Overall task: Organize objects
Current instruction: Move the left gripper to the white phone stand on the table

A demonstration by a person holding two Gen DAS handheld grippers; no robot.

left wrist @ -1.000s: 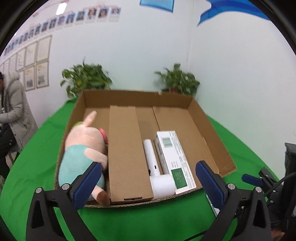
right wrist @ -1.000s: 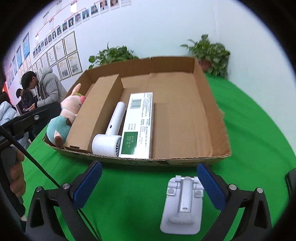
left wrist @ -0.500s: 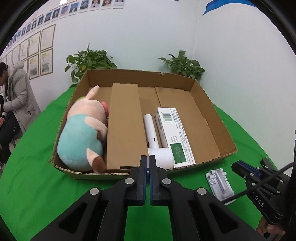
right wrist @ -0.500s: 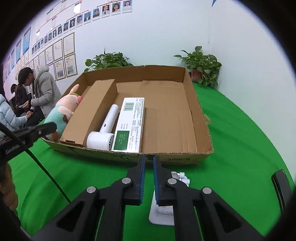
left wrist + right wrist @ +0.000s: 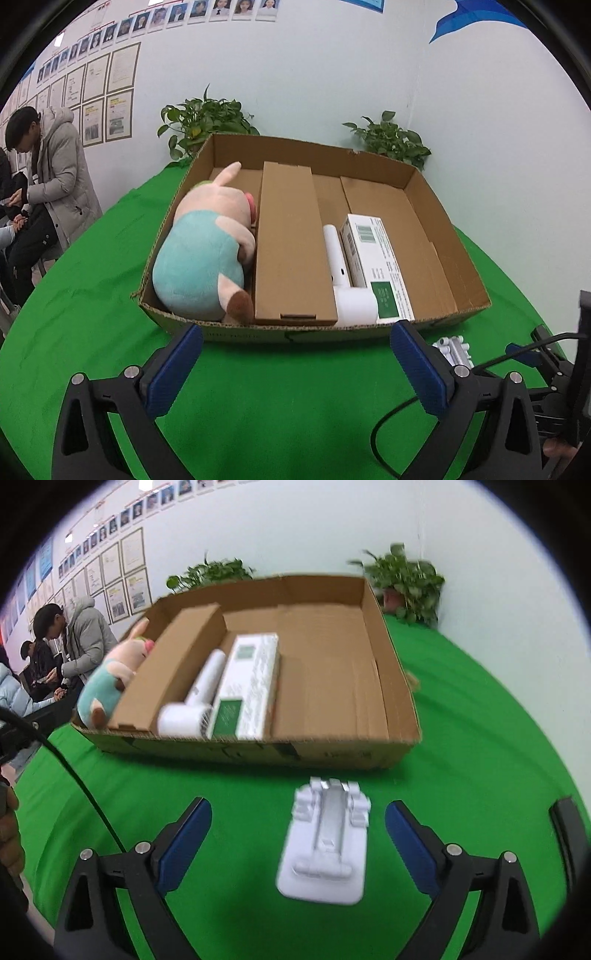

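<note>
A shallow cardboard box (image 5: 436, 192) (image 5: 391, 686) on the green table holds a plush pig (image 5: 207, 254) (image 5: 107, 679) at its left, a brown carton (image 5: 291, 243) (image 5: 173, 672), a white hair dryer (image 5: 343, 280) (image 5: 195, 701) and a white-and-green box (image 5: 376, 262) (image 5: 251, 686). A white folding stand (image 5: 327, 842) (image 5: 454, 349) lies flat on the cloth in front of the box. My right gripper (image 5: 297, 832) is open, with the stand between its fingers. My left gripper (image 5: 295, 365) is open and empty in front of the box's near wall.
Two potted plants (image 5: 203, 122) (image 5: 391, 140) stand behind the box against the wall. People (image 5: 48, 192) sit at the far left. A cable (image 5: 74, 775) runs across the left of the right wrist view. A dark object (image 5: 569, 834) lies at the right table edge.
Both grippers have opened from shut. The right gripper has moved forward, so the white stand now lies between its fingers.
</note>
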